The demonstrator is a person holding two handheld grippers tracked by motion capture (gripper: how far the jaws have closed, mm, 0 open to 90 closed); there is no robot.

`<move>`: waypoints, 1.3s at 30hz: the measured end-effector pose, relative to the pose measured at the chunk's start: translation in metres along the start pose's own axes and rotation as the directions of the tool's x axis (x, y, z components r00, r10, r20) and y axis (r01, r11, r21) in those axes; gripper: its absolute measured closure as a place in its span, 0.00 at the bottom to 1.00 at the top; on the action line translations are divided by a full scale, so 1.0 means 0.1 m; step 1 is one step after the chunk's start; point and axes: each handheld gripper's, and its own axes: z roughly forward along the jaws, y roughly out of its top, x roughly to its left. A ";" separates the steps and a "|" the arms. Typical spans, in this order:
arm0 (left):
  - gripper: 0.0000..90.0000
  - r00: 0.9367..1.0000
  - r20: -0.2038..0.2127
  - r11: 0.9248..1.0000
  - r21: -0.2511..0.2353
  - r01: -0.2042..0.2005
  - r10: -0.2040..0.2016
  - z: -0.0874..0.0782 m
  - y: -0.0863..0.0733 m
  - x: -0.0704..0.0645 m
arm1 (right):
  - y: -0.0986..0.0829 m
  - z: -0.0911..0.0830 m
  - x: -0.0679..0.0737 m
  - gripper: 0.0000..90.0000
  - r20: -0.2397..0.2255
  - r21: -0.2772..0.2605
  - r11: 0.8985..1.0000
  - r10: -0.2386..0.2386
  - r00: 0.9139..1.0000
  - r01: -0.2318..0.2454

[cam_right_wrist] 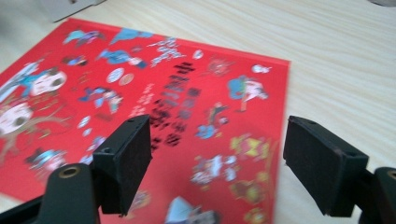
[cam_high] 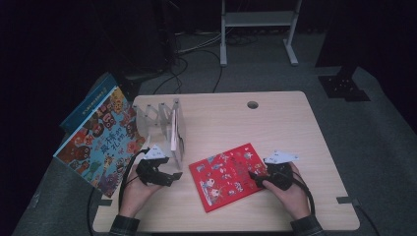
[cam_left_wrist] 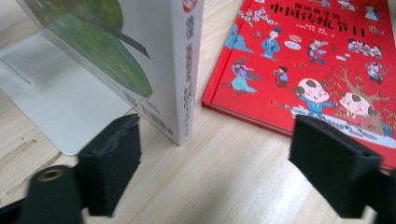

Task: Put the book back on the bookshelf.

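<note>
Red book under right gripper

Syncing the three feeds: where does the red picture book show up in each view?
High view: red picture book lies flat on the table, right of centre, under the right gripper.
Left gripper view: upper right, beside the upright white book.
Right gripper view: left and centre, beneath the open fingers.
Shared landmark: the book's red cover on pale wood.
</note>
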 end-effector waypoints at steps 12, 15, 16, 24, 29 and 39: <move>0.03 1.000 0.007 1.000 0.030 0.006 -0.006 0.02 -0.17 -0.05 | 0.15 0.38 -0.23 0.26 0.027 0.041 0.998 0.056 0.998 -0.057; 0.02 1.000 0.007 1.000 0.031 -0.001 0.000 0.03 -0.19 -0.07 | 0.13 0.49 -0.28 0.26 0.027 0.062 0.995 0.074 0.997 -0.076; 0.02 1.000 0.008 0.999 0.037 -0.003 0.003 0.03 -0.20 -0.08 | 0.12 0.52 -0.28 0.26 0.024 0.069 0.994 0.080 0.996 -0.082; 0.02 1.000 0.011 0.999 0.040 -0.006 0.006 0.04 -0.20 -0.09 | 0.12 0.58 -0.26 0.29 -0.012 0.068 0.993 0.093 0.996 -0.092; 0.02 1.000 0.022 0.999 0.034 -0.012 0.011 0.06 -0.18 -0.13 | 0.11 0.59 -0.24 0.29 -0.045 0.070 0.995 0.081 0.996 -0.078; 0.02 0.998 0.053 0.999 0.038 -0.030 0.028 0.07 -0.19 -0.23 | 0.11 0.63 -0.04 0.29 -0.116 0.067 0.996 0.063 0.991 -0.056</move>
